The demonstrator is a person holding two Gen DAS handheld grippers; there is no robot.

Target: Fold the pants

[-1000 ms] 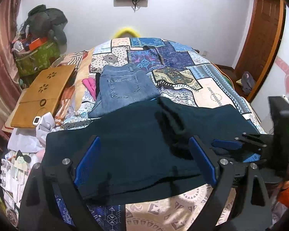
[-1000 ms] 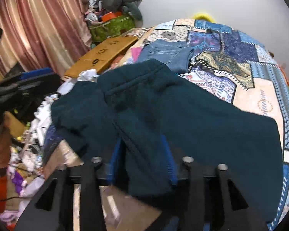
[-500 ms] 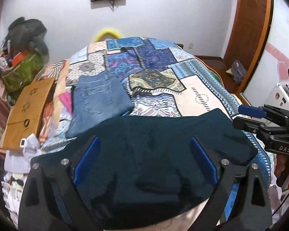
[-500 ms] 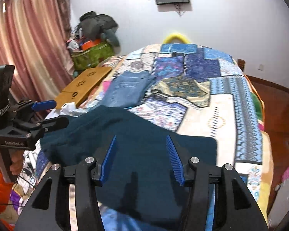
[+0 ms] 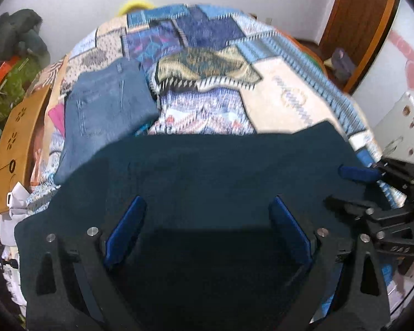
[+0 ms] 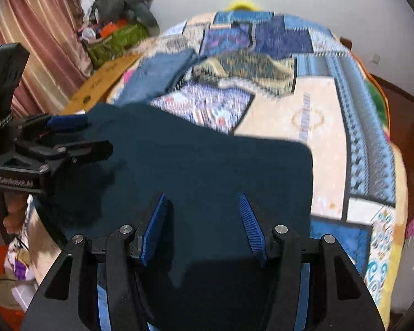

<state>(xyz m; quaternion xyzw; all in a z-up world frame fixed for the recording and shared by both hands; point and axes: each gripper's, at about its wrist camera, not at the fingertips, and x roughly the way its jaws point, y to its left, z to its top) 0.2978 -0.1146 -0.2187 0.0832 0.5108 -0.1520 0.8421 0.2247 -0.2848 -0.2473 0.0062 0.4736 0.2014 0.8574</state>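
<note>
Denim: folded jeans point(image 5: 105, 110) lie beyond the far-left edge of the dark teal pants point(image 5: 207, 179), which sit flat on the quilt point(image 5: 289, 99) at its near end. Left gripper point(image 5: 207, 229) hovers over pants w/ jaws wide, nothing pinched; right gripper point(image 6: 204, 226), jaws just been opening, also released, no cloth between. Risk, imo: grabbing only the top layer, so the fold drags skewed.

left hand-held gripper point(image 5: 207, 229): black frame, blue ribbed pads, silver screws | right hand-held gripper point(image 6: 202, 226): same build
</note>
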